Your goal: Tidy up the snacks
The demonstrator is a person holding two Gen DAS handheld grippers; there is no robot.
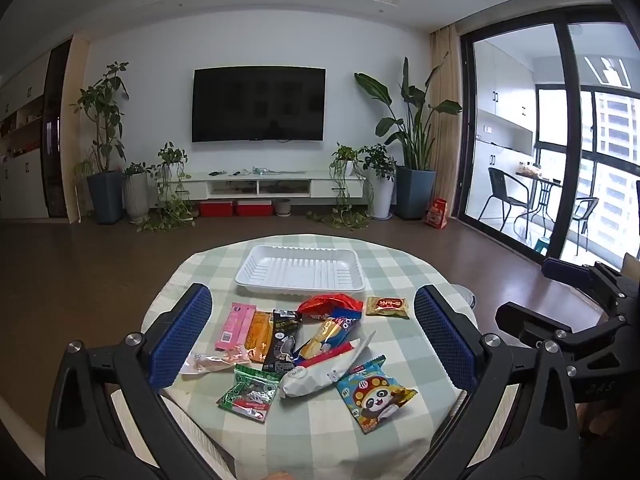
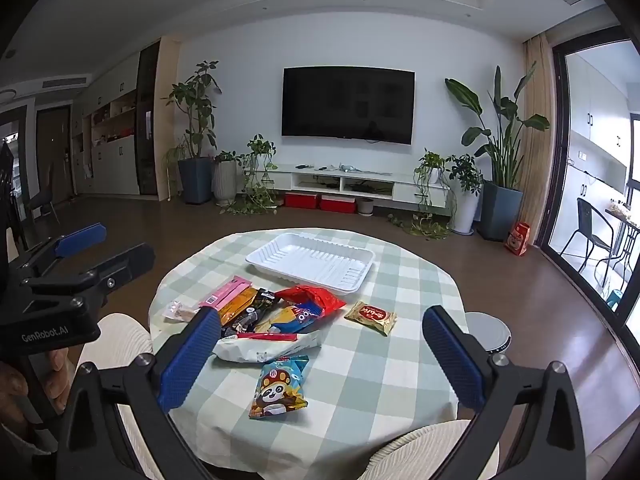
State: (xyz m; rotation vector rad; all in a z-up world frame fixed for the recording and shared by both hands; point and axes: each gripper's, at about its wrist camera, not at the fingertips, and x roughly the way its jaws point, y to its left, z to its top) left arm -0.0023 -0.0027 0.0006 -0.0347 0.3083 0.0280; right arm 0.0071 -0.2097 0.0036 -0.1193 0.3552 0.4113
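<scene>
A black flat television [image 1: 259, 104] hangs on the white wall above a low white media cabinet [image 1: 260, 187], flanked by potted plants [image 1: 105, 140]. Dark wood floor [image 1: 80, 264]; daylight enters through black-framed glass doors [image 1: 560, 152].

Both grippers are matte black frames with silver round screws and blue, ribbed fingers [image 1: 182, 336]. The left gripper [image 2: 80, 248] carries white "GenRobot.AI" lettering, and bare skin of the hand [image 2: 24, 380] shows beneath it.
</scene>
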